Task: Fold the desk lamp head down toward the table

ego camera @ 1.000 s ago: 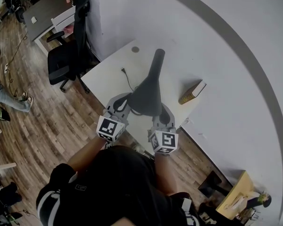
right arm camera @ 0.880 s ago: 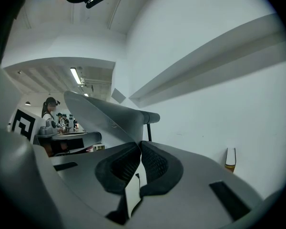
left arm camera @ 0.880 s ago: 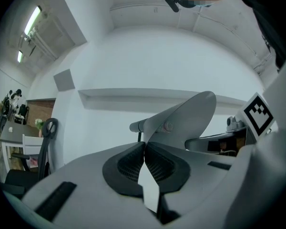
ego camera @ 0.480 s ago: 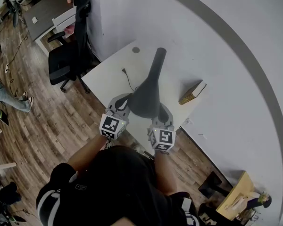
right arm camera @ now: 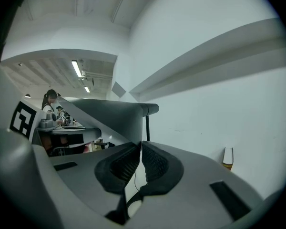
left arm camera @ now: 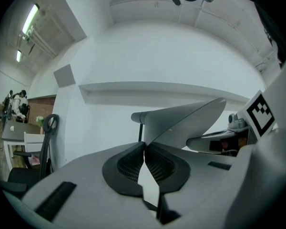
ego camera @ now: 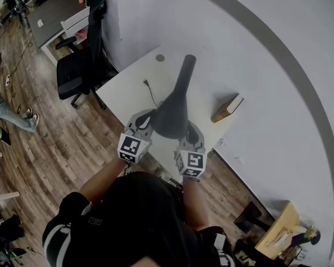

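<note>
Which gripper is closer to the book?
Right. The right gripper sits on the side of the lamp head toward the book; the left gripper sits on the other side, farther off.

The person (ego camera: 139, 221) wears black; both grey hand-held grippers (left arm camera: 144, 160) (right arm camera: 140, 156) carry black-and-white marker cubes (ego camera: 132, 148).

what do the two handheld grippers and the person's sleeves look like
The left gripper and right gripper both have light grey moulded bodies with dark ribbed pads at the jaws. Each carries a white cube printed with black square markers. The person wears a black short-sleeved top.
</note>
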`<state>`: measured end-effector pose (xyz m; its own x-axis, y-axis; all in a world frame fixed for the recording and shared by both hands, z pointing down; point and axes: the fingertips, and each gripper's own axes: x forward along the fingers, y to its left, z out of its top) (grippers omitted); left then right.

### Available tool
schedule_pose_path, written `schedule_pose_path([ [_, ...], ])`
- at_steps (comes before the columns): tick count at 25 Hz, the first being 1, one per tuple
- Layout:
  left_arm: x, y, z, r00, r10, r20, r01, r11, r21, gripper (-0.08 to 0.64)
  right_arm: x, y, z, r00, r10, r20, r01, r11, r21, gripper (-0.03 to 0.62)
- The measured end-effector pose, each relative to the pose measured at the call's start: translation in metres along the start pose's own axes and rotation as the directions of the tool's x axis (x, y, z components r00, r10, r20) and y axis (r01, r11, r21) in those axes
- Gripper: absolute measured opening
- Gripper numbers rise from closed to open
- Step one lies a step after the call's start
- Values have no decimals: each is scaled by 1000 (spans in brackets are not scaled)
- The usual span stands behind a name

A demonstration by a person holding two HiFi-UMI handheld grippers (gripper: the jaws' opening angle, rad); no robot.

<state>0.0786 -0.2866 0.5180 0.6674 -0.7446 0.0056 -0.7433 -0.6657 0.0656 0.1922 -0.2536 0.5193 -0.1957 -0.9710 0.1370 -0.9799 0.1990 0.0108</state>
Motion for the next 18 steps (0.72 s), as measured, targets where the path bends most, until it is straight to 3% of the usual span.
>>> schedule_pose_path([
  [5, 1, -3, 1, 1000, -5, -4, 5, 1000, 1, 31, -17, -1, -3, 999, 4, -42, -6, 999, -34, 82],
  [10, 1, -1, 1, 1000, -5, -1, 5, 1000, 3, 31, -39, 3, 3, 997, 16, -79, -31, 982, -187, 135],
  [13, 0, 0, 2, 1000, -6, -1, 6, 1000, 3, 31, -47, 13, 17, 997, 33, -66, -52, 945, -324, 149],
  [18, 0, -1, 1, 1000, -6, -1, 6, 1000, 1, 31, -55, 30, 33, 995, 48, -83, -85, 845, -528, 156],
])
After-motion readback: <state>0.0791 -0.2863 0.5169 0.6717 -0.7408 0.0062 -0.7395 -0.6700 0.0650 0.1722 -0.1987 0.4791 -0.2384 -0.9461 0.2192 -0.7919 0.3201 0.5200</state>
